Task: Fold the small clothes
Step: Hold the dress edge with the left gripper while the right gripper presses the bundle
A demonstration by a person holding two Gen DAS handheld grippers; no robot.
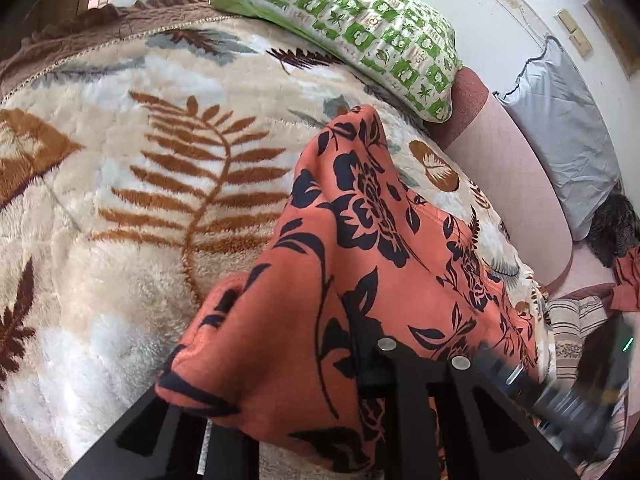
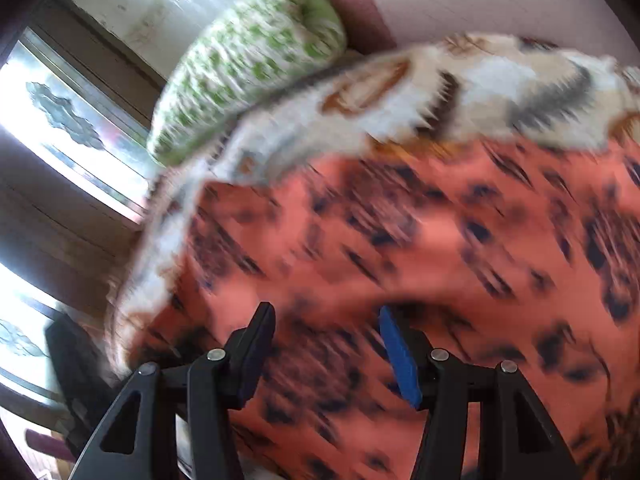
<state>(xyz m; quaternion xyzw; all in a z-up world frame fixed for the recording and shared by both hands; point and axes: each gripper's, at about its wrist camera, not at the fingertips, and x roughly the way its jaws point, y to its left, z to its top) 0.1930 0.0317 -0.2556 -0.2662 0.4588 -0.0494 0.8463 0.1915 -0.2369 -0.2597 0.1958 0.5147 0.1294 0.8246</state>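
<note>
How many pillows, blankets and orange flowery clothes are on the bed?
Pillows: 2, a green-and-white pillow and a grey pillow.
Blankets: 1, the fluffy leaf blanket.
Orange flowery clothes: 1, the orange garment. A second orange cloth lies at the far edge; its pattern is unclear, so it is not counted.
Total: 4

I see matt woven cloth in the orange garment [image 1: 360, 240], deep plush pile on the blanket [image 1: 140, 160], and matt black plastic gripper arms.
</note>
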